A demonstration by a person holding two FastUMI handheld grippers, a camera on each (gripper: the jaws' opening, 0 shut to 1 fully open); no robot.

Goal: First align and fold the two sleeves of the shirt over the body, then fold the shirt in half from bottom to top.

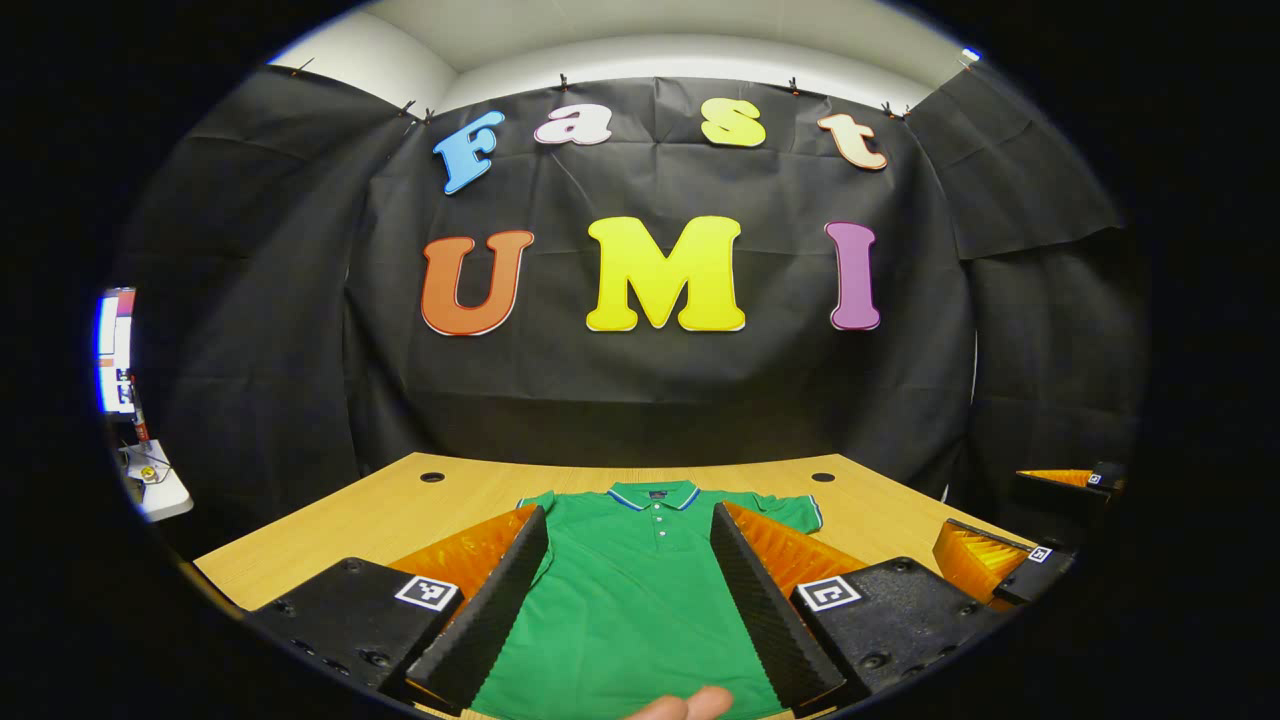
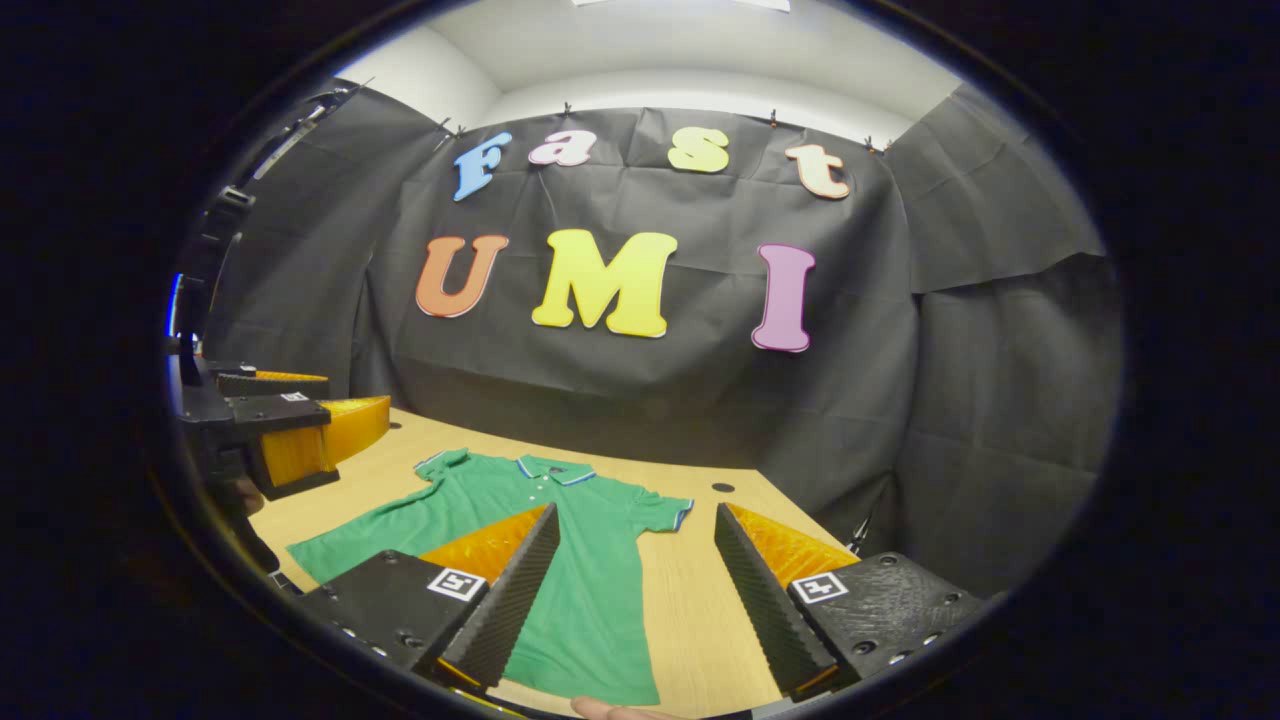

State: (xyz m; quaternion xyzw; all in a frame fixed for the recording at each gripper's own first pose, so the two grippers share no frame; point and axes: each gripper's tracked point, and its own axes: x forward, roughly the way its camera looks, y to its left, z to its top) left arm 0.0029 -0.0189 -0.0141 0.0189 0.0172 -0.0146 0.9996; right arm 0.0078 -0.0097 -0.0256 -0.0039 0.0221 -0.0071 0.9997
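Your left tongs (image 1: 630, 610) stand wide apart with nothing between the fingers but the green shirt (image 1: 630, 600) lying below and ahead of them; in the left gripper view the shirt's body runs straight up the gap, collar (image 1: 655, 495) at the far end, so these tongs hover centred over its lower half. A fingertip (image 1: 690, 705) pokes in at the bottom edge of that view, in front of the fabric. Your right tongs (image 2: 635, 610) are equally wide and hold nothing; in the right gripper view the shirt (image 2: 560, 560) lies mostly to the left of their gap, with one side edge of the body passing between the fingers and bare tabletop (image 2: 690, 620) under the rest of the gap. The shirt lies flat and face up on the tabletop, buttons showing, both short sleeves spread out to the sides and not yet folded. The left tongs' own fingers cover part of each sleeve in the left gripper view, and the hem is cut off at the bottom there. At the left rim of the right gripper view you can see the other gripper (image 2: 275, 430) above the tabletop near the shirt's far sleeve (image 2: 440, 462); its lower part is dark and hard to make out. Beyond the tabletop's far edge hangs the black cloth wall (image 1: 650, 400).
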